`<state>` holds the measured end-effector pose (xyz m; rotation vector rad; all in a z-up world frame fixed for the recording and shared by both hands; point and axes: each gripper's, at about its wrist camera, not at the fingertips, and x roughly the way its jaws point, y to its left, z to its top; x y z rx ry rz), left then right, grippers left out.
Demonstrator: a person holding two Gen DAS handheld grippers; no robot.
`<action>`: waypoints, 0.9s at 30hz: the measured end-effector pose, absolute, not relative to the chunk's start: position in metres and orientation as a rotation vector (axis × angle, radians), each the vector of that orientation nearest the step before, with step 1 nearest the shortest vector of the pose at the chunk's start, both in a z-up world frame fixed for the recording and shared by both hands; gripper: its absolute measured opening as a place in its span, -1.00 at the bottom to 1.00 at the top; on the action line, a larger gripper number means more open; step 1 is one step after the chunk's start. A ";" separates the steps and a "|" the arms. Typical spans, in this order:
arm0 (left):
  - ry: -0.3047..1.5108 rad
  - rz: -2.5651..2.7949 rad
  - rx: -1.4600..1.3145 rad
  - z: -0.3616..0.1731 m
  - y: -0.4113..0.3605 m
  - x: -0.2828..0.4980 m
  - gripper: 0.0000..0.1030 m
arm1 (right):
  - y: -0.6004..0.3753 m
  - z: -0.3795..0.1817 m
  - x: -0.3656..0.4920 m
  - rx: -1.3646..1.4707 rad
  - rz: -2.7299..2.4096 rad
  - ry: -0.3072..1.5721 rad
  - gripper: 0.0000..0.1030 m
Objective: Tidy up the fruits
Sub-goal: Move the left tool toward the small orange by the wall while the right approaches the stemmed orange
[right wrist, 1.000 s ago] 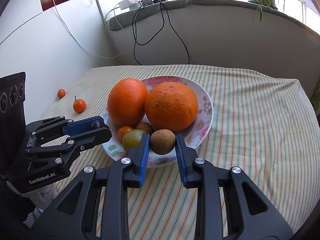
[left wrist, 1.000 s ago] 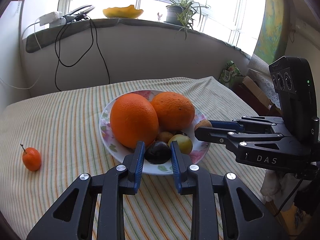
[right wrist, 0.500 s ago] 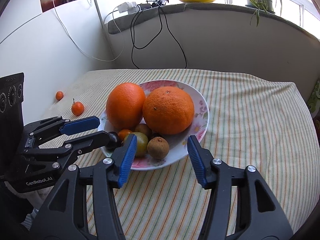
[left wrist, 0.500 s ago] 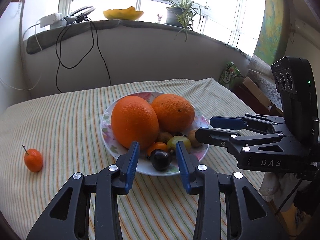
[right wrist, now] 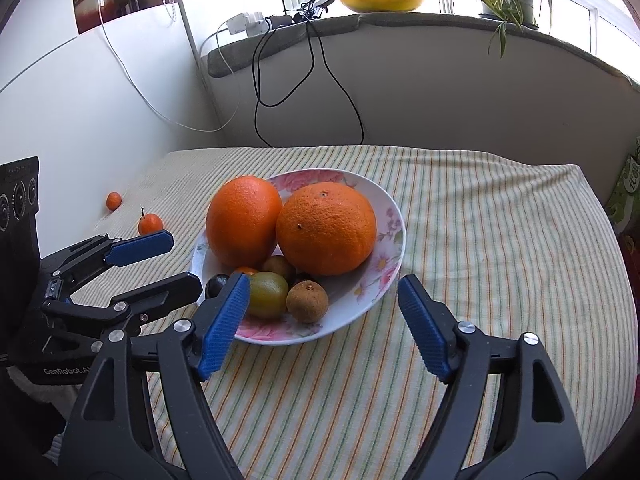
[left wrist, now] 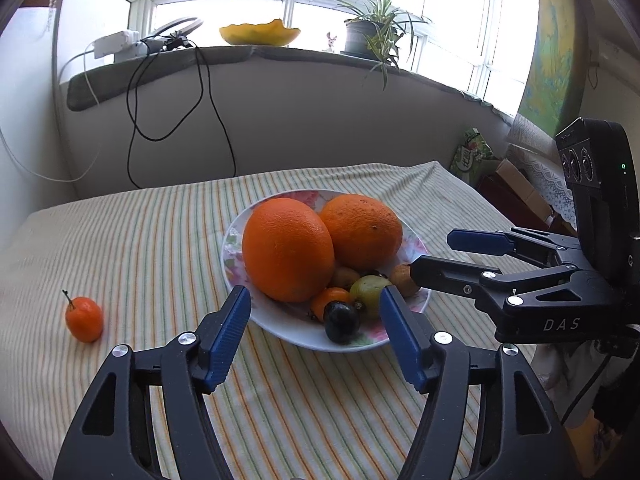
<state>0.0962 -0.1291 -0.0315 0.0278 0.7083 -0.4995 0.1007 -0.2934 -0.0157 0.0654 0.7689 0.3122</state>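
Note:
A flowered plate [left wrist: 280, 318] [right wrist: 384, 272] holds two big oranges [left wrist: 288, 249] [right wrist: 326, 228], a dark plum [left wrist: 341, 322], a green fruit [right wrist: 267, 294], a brown kiwi-like fruit [right wrist: 307, 302] and other small fruits. My left gripper [left wrist: 316, 320] is open and empty, just short of the plate's near rim in front of the plum. My right gripper [right wrist: 324, 314] is open and empty, just short of the brown fruit. A small orange fruit with a stem [left wrist: 84, 319] [right wrist: 150, 223] lies on the cloth left of the plate. Another small one [right wrist: 113, 201] lies farther left.
The striped tablecloth [left wrist: 160, 248] covers the table, which meets a white wall at the left and a grey ledge behind. Cables [left wrist: 200, 112] hang from the ledge. A potted plant [left wrist: 368, 36] and a yellow bowl [left wrist: 260, 34] stand on the sill. Boxes [left wrist: 516, 188] sit beyond the right edge.
Both grippers opened and let go: the left released the dark plum, the right the brown fruit, both onto the plate. Both then drew back toward me.

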 end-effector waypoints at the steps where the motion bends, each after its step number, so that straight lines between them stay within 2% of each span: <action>1: 0.710 -0.495 0.032 -0.031 -0.129 0.096 0.31 | -0.293 -0.016 0.101 0.065 0.312 0.770 0.55; 4: 0.707 -0.476 0.045 -0.031 -0.128 0.096 0.41 | -0.290 -0.015 0.101 0.058 0.312 0.772 0.55; 19: 0.699 -0.428 0.027 -0.024 -0.102 0.095 0.43 | -0.272 -0.005 0.101 0.047 0.321 0.759 0.55; 22: 0.694 -0.413 0.022 -0.022 -0.093 0.095 0.51 | -0.267 -0.003 0.102 0.044 0.328 0.755 0.55; 27: 0.687 -0.384 0.015 -0.020 -0.078 0.094 0.52 | -0.255 0.001 0.103 0.032 0.349 0.750 0.55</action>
